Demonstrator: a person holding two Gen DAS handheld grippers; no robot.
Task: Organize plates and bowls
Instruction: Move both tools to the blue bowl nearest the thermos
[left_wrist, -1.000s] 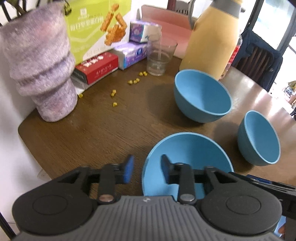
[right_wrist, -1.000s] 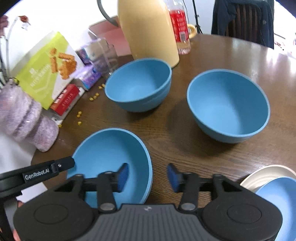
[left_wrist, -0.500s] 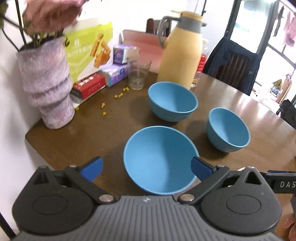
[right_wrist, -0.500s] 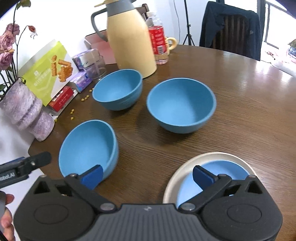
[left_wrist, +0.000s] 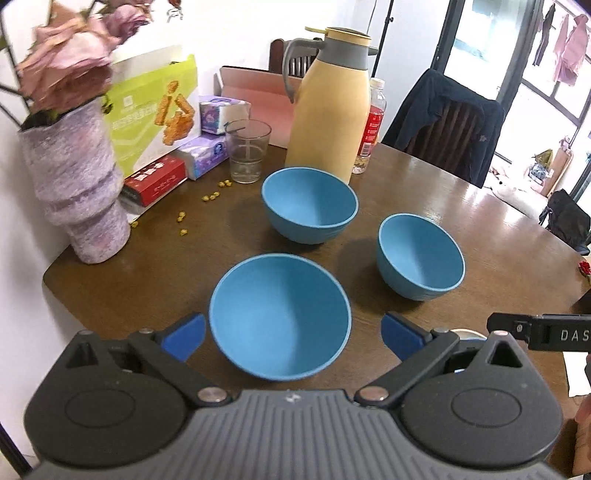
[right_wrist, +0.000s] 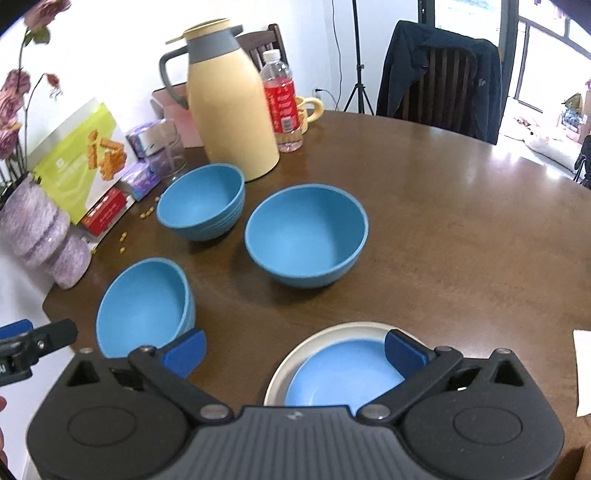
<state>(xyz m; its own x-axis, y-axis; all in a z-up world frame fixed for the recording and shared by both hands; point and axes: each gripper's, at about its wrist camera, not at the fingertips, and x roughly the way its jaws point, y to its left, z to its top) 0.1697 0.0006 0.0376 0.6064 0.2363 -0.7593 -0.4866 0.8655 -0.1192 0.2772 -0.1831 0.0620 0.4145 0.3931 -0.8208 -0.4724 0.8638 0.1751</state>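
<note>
With both my left gripper (left_wrist: 291, 334) and right gripper (right_wrist: 293, 350) spread wide and empty, 3 blue bowls (left_wrist: 279, 316) sit apart — a blue dish (right_wrist: 341, 373) seemingly nested in the cream plate (right_wrist: 295, 354).

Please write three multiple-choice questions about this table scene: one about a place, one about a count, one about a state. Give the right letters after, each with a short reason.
1. Where does the blue plate lie?
A. on the cream plate
B. inside a bowl
C. under the vase

2. How many blue bowls stand on the table?
A. two
B. three
C. five

3. In what state is the left gripper?
A. shut on a bowl
B. shut on nothing
C. open, holding nothing

Answers:
1 A, the cream rim shows around the blue plate.
2 B, the near bowl, the far bowl and the right bowl are all there is.
3 C, its blue pads stand wide apart, off the near bowl.
</note>
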